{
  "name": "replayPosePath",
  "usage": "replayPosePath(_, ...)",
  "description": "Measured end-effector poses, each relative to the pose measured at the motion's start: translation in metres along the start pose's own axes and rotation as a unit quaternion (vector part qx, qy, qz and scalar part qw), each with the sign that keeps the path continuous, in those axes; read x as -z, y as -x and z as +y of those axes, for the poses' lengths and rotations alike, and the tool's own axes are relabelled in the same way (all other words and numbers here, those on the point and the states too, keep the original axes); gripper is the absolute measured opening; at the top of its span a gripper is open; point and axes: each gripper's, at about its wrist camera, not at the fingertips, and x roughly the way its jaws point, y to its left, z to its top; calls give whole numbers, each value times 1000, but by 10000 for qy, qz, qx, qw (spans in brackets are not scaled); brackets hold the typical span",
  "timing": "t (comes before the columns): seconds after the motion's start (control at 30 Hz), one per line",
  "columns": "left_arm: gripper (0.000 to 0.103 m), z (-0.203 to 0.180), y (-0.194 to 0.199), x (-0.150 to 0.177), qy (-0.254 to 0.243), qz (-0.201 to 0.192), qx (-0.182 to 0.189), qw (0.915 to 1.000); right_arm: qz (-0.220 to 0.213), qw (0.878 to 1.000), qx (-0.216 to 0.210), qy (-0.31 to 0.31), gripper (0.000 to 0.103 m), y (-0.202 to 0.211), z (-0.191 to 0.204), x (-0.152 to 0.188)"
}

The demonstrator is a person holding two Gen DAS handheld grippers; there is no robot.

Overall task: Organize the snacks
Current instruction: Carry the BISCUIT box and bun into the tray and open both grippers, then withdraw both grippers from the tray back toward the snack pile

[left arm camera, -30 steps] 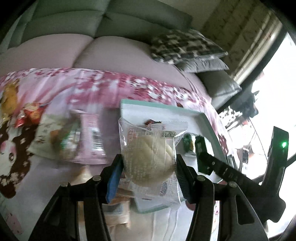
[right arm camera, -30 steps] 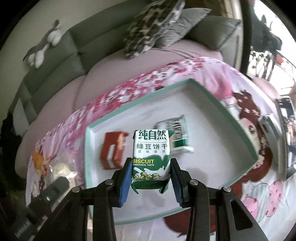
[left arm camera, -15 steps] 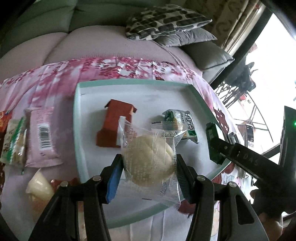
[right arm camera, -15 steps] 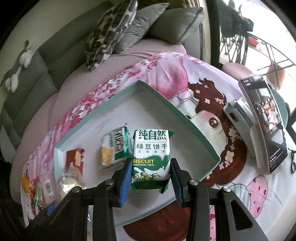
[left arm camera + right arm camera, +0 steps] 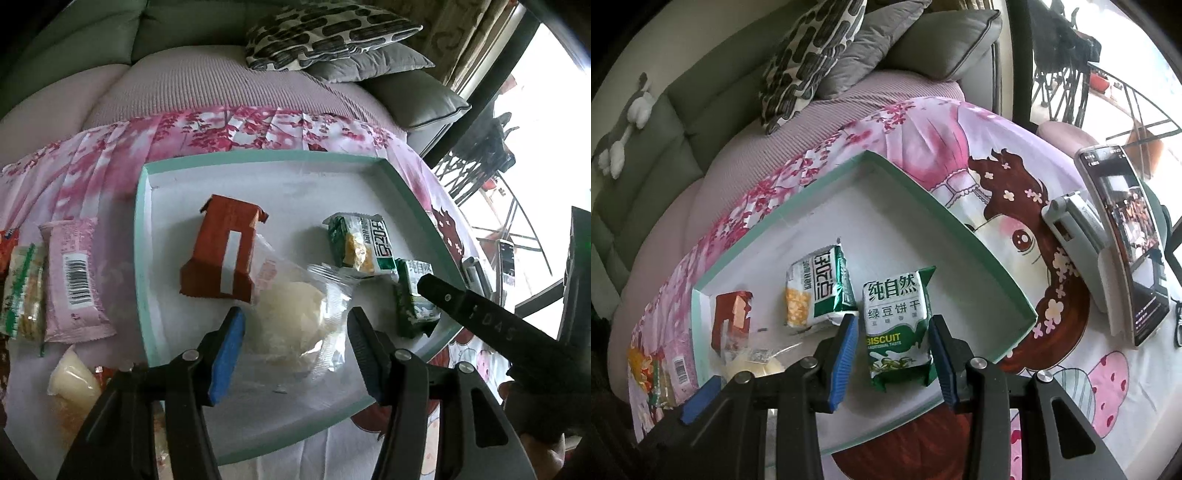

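- Both tongs hung over the teal tray (image 5: 142, 236): the left gripper (image 5: 295, 332) stood apart from the clear-wrapped bun (image 5: 291, 317) lying on the tray floor, its pads no longer pressing, probably just released.
- Right gripper (image 5: 892, 343) flanked the green biscuit pack (image 5: 895, 325) in the tray; grip or gap could not be told.
- Beside the tray, more snacks (image 5: 70, 280) waited, likely next.
- Under the tray lay a pink printed cloth (image 5: 997, 155); beyond it, a grey sofa (image 5: 676, 122).

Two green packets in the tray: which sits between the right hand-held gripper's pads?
The green bean biscuit packet; the corn-print green packet lies beside it, outside the pads.
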Motion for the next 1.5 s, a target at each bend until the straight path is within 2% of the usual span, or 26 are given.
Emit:
replayPosePath(0.17,60,6,14,-4,88,-131,-44,9999,21,9999,16,97,44,4,5,0)
replayPosePath(0.2,62,8,16,-4,117,-148,-67,9998,38,9999,8,145,48,5,7,0)
replayPosePath(0.23,71,12,19,-5,181,-175,-122,9996,55,9998,3,177,55,5,9,0)
replayPosePath(0.27,83,16,21,-5,245,-195,-181,9993,79,9998,6,207,70,5,11,1)
replayPosePath(0.3,86,19,21,-5,289,-211,-220,9991,104,9996,6,268,76,5,14,2)
replayPosePath(0.43,86,38,27,-3,525,-344,-584,9963,163,9988,4,465,78,4,24,5)
replayPosePath(0.5,87,46,30,-1,601,-381,-732,9948,206,9983,-7,538,87,2,28,6)
replayPosePath(0.57,96,52,30,-1,657,-355,-862,9935,206,9979,3,611,92,1,32,8)
replayPosePath(0.63,97,57,31,1,702,-358,-939,9925,193,9977,19,653,93,1,34,9)
replayPosePath(0.77,97,61,33,3,686,-377,-1093,9909,222,9975,28,678,102,0,36,10)
replayPosePath(1.17,98,71,40,7,823,-427,-1186,9886,207,9963,-4,836,103,2,43,14)
replayPosePath(1.5,98,93,56,13,1205,-559,-1284,9828,152,9938,-2,1099,103,7,58,19)
